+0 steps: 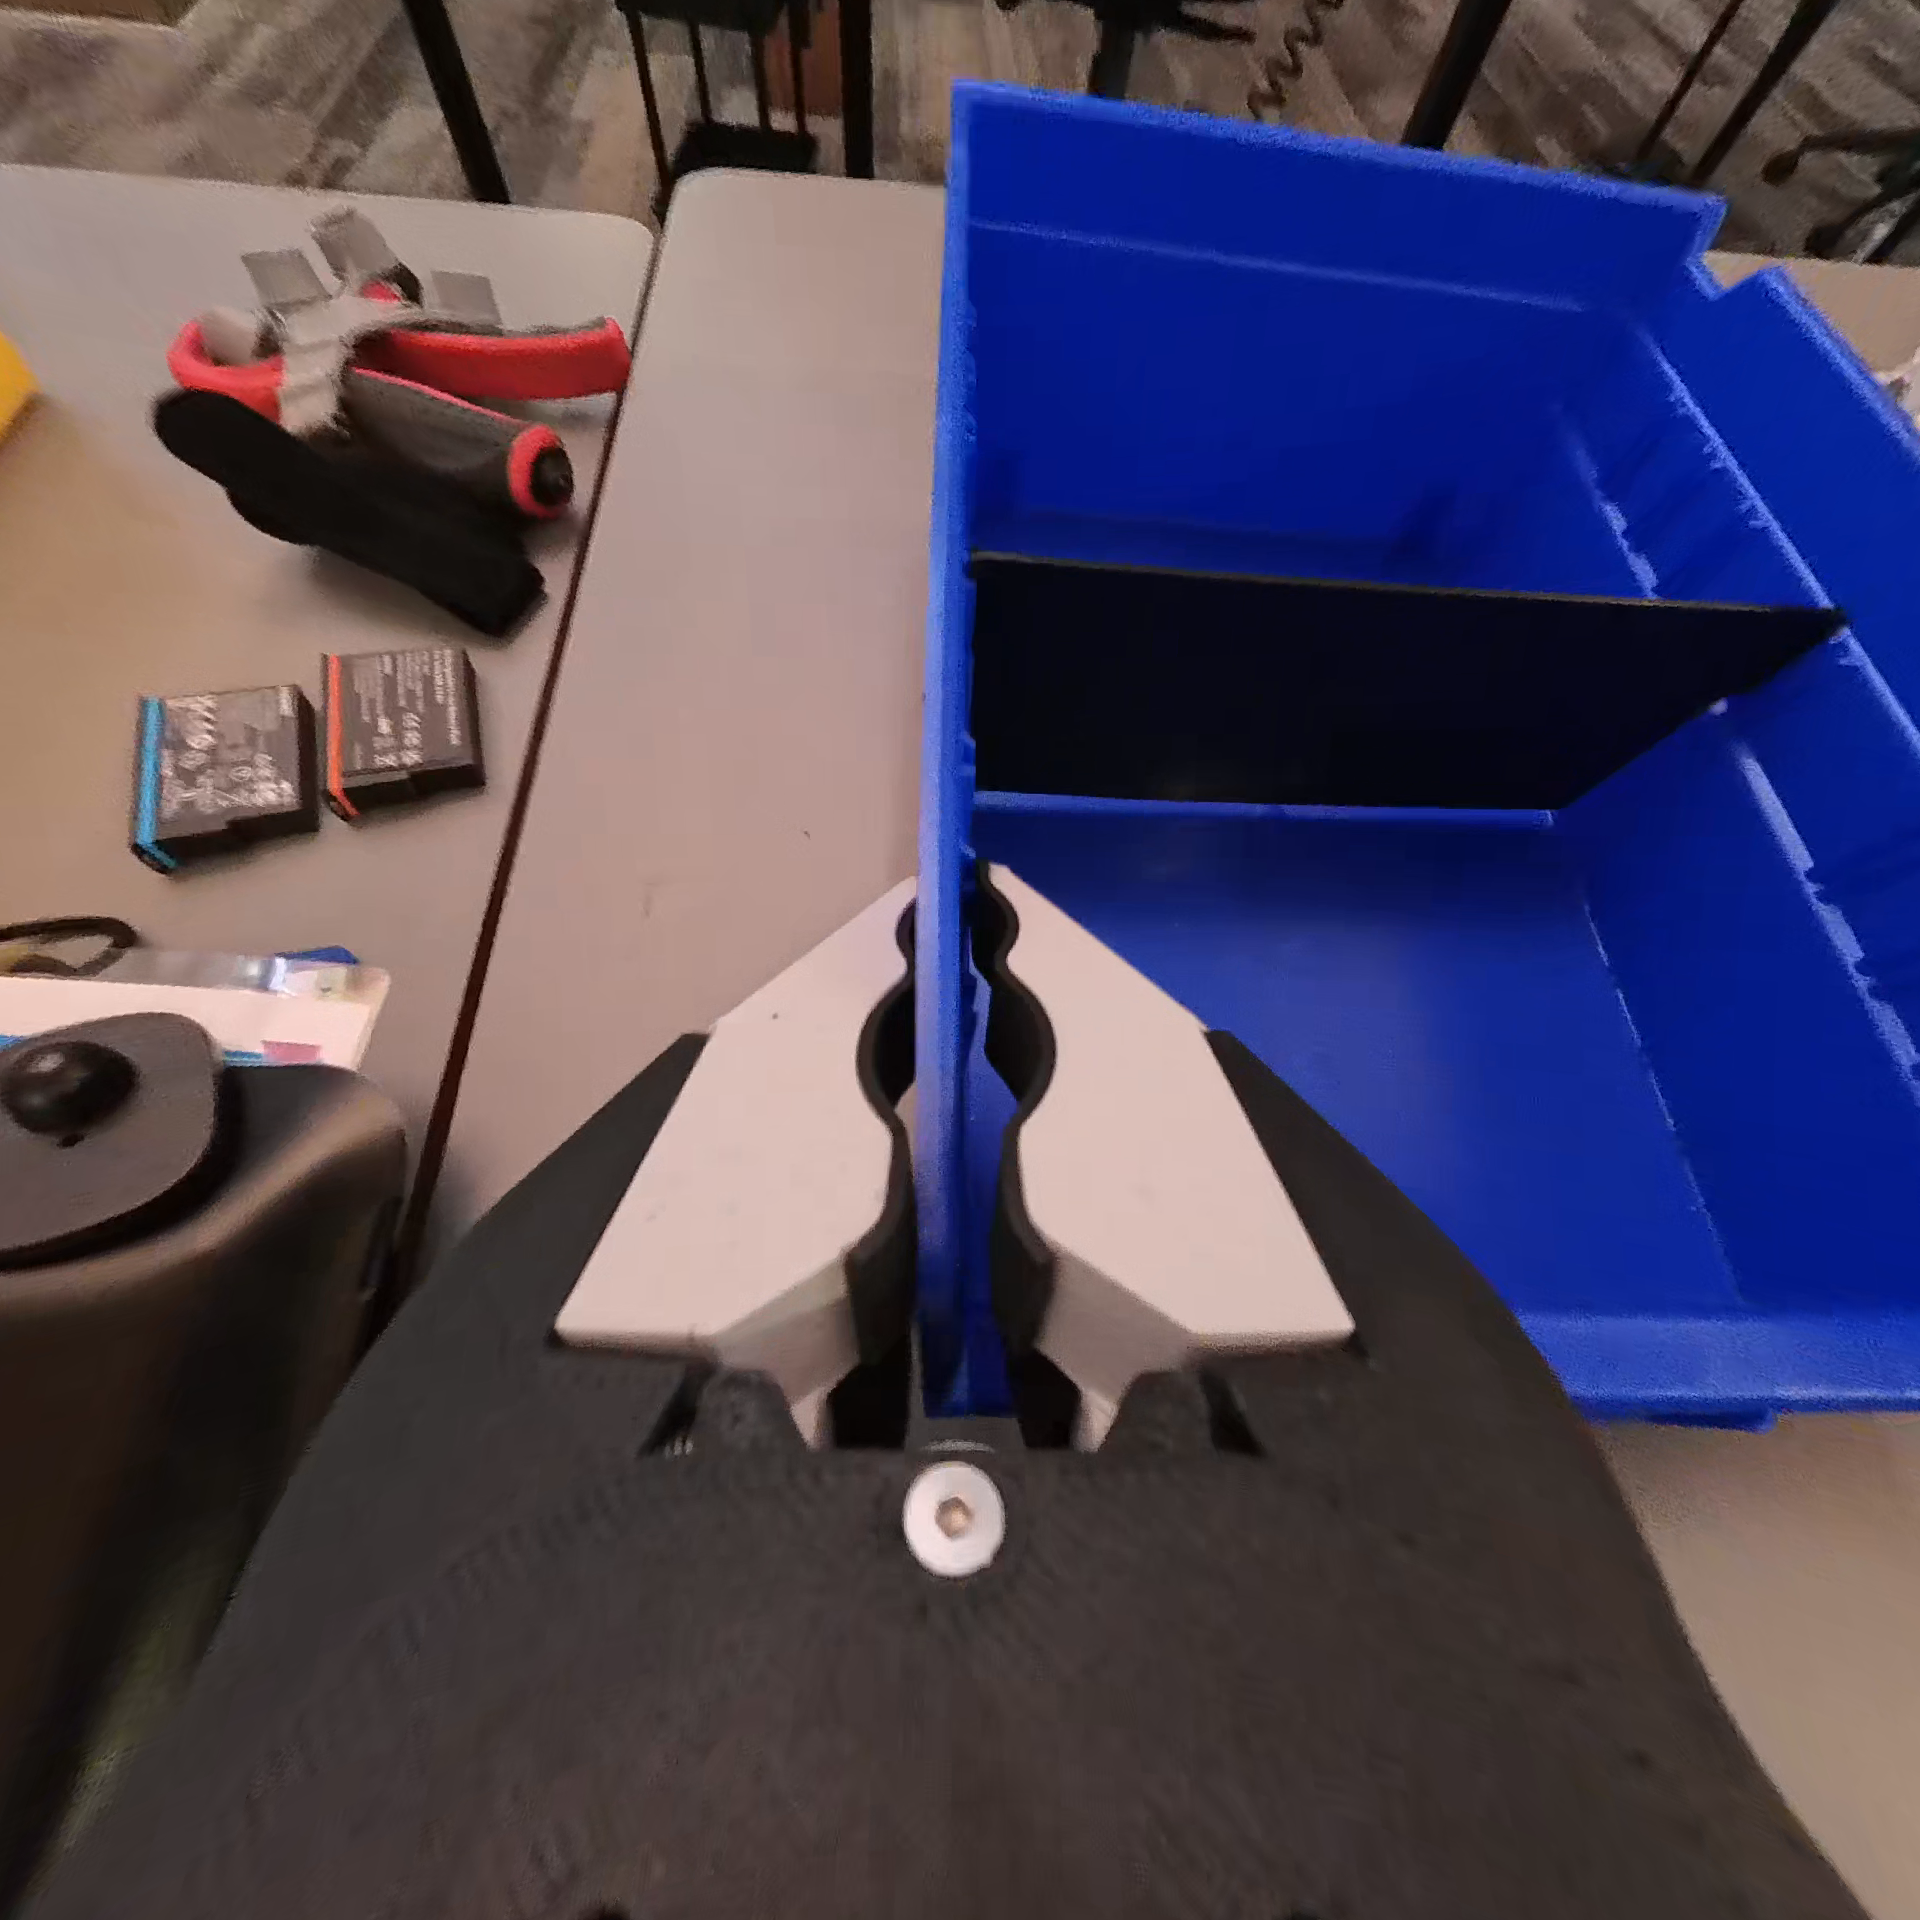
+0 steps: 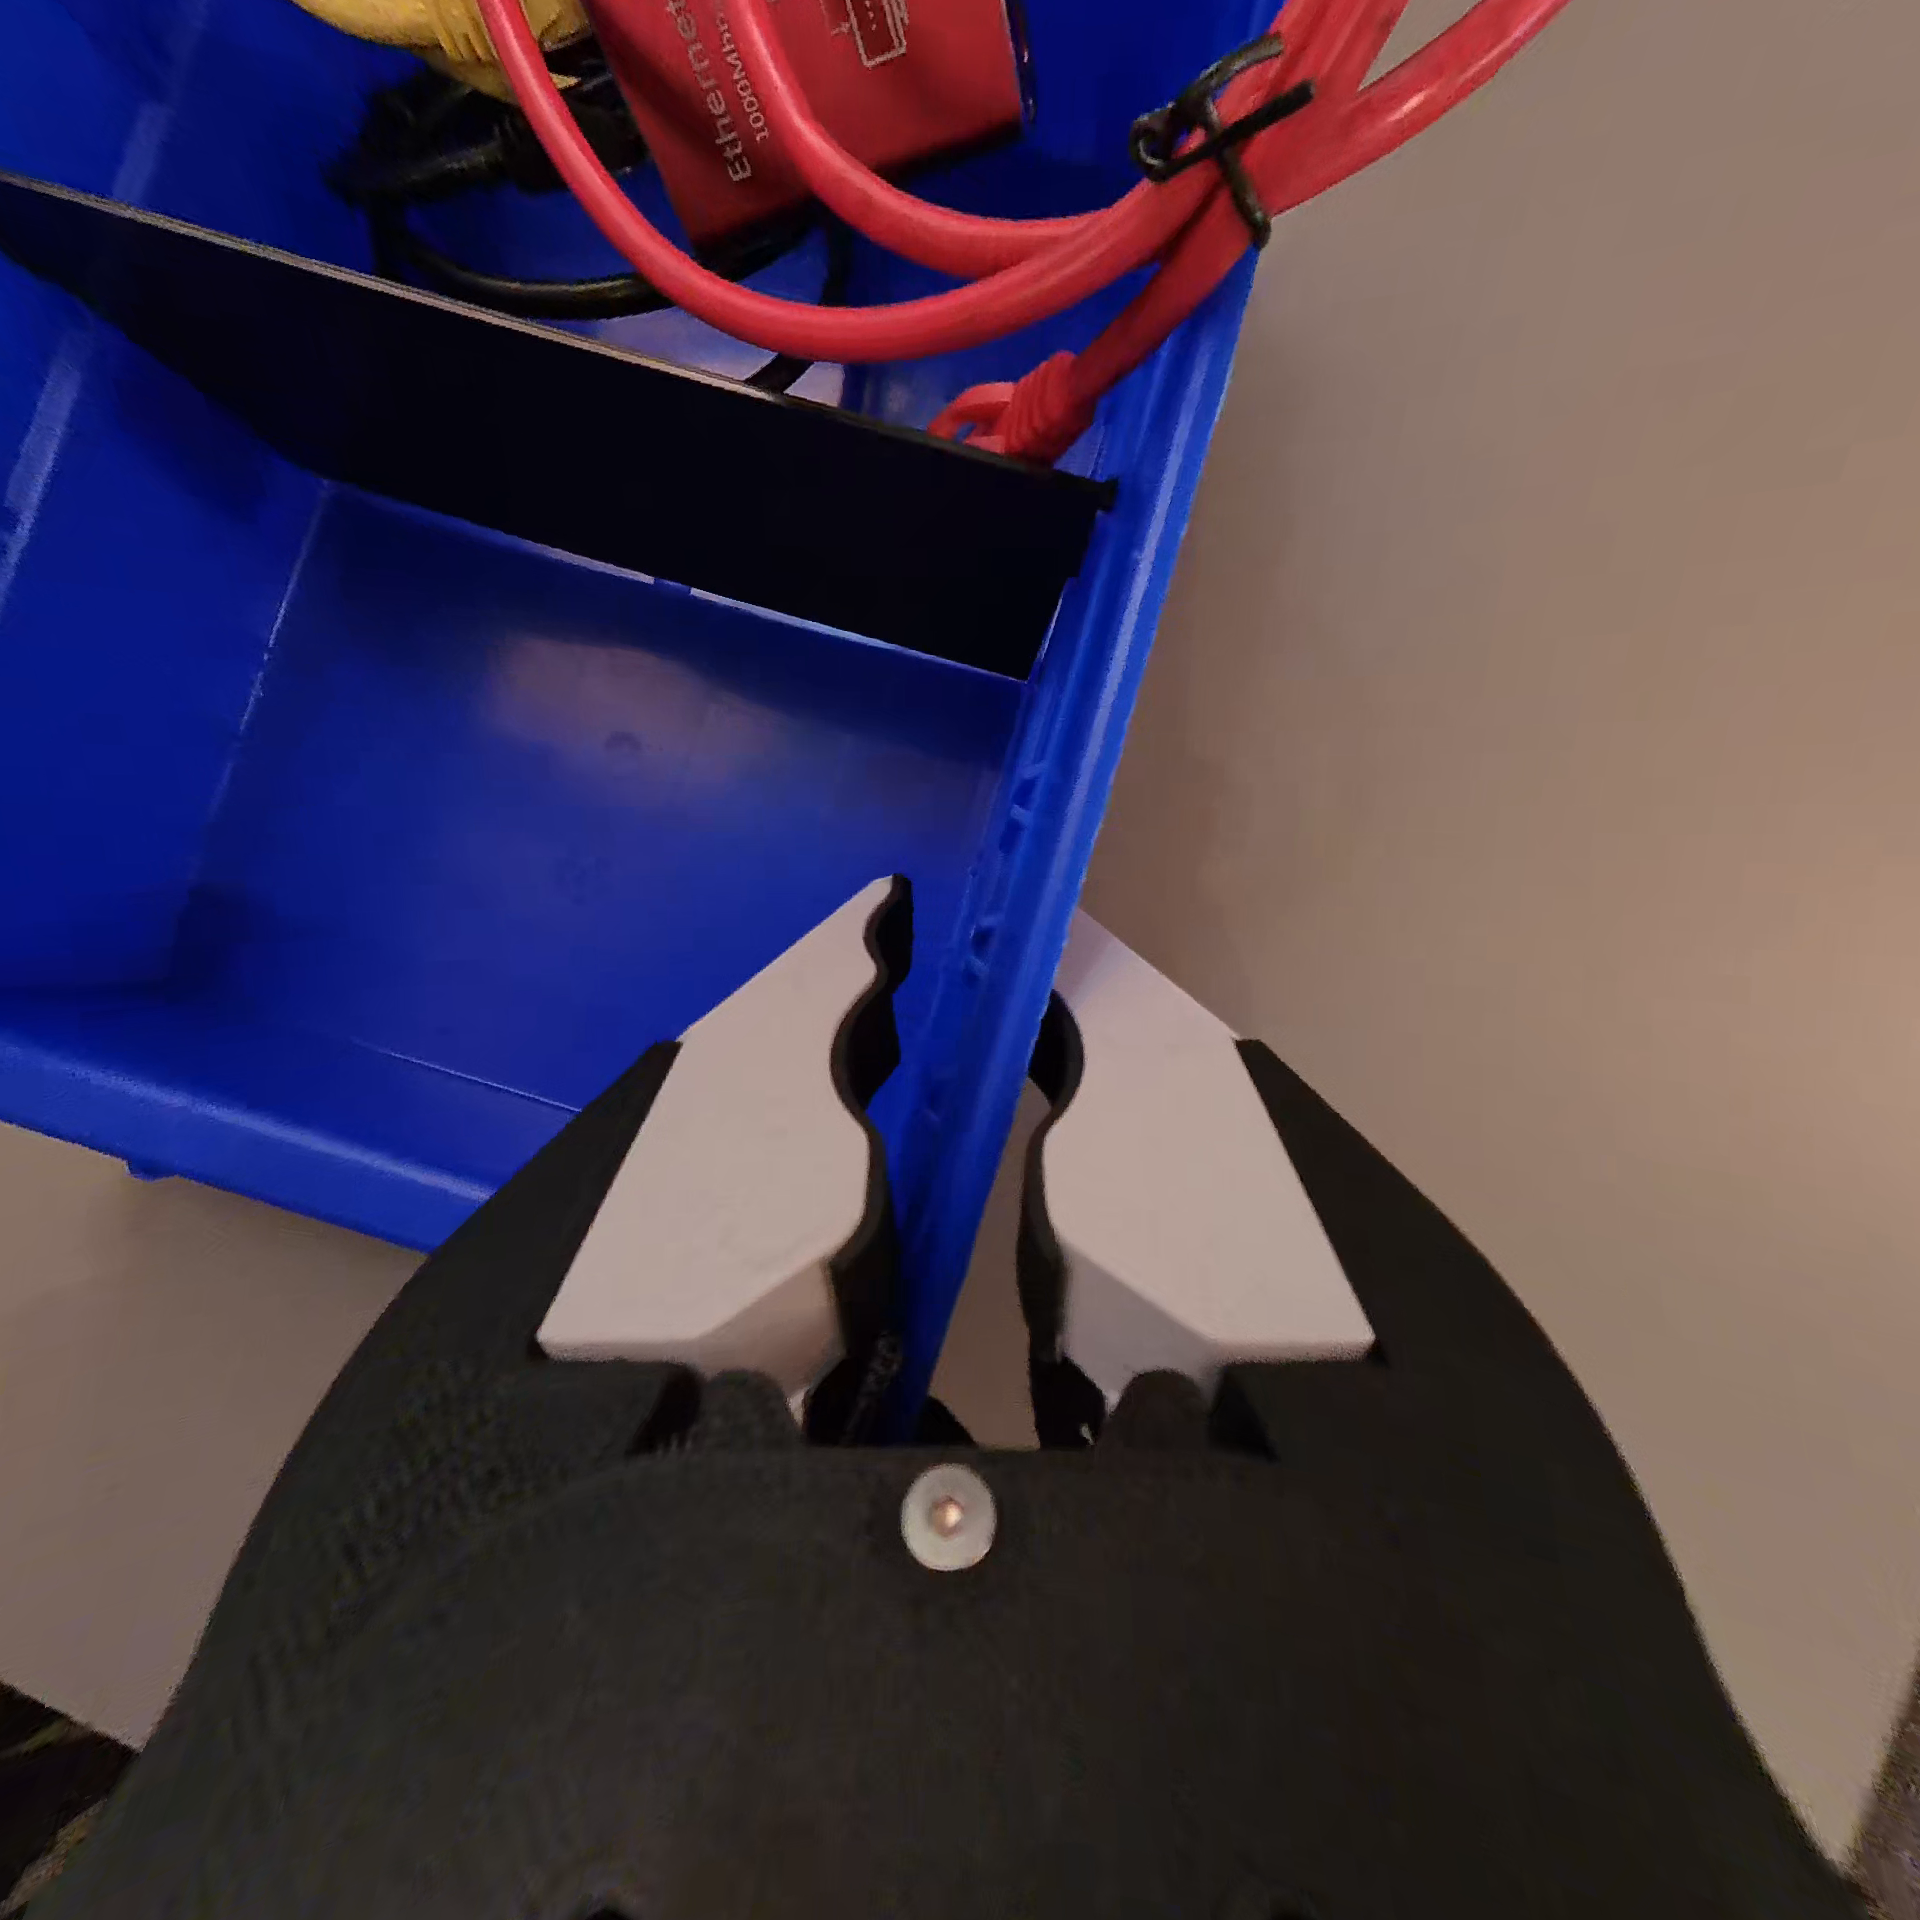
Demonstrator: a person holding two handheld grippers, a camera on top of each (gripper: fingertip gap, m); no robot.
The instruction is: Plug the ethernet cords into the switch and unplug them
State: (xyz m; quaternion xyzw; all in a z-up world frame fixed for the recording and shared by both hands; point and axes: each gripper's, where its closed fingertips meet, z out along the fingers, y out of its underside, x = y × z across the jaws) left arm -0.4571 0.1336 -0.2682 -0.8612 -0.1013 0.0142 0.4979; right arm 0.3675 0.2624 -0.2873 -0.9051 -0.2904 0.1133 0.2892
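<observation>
My left gripper (image 1: 945, 894) is shut on the left wall of a blue bin (image 1: 1351, 1091), whose black divider (image 1: 1351, 686) splits it into two empty compartments. My right gripper (image 2: 987, 904) is shut on the right wall of a blue bin (image 2: 520, 831). Past that bin's black divider (image 2: 520, 416) lie a red switch (image 2: 831, 94) and red ethernet cords (image 2: 883, 312). A black twist tie (image 2: 1216, 135) bundles the cords, which hang over the wall. I cannot tell whether both grippers hold the same bin.
Beside the switch are a yellow cord (image 2: 436, 21) and a black cable (image 2: 468, 156). On the left table lie red-handled tools (image 1: 416, 364), two black battery packs (image 1: 223, 769) and a black device (image 1: 156, 1195). A second blue bin (image 1: 1818, 416) stands at the right.
</observation>
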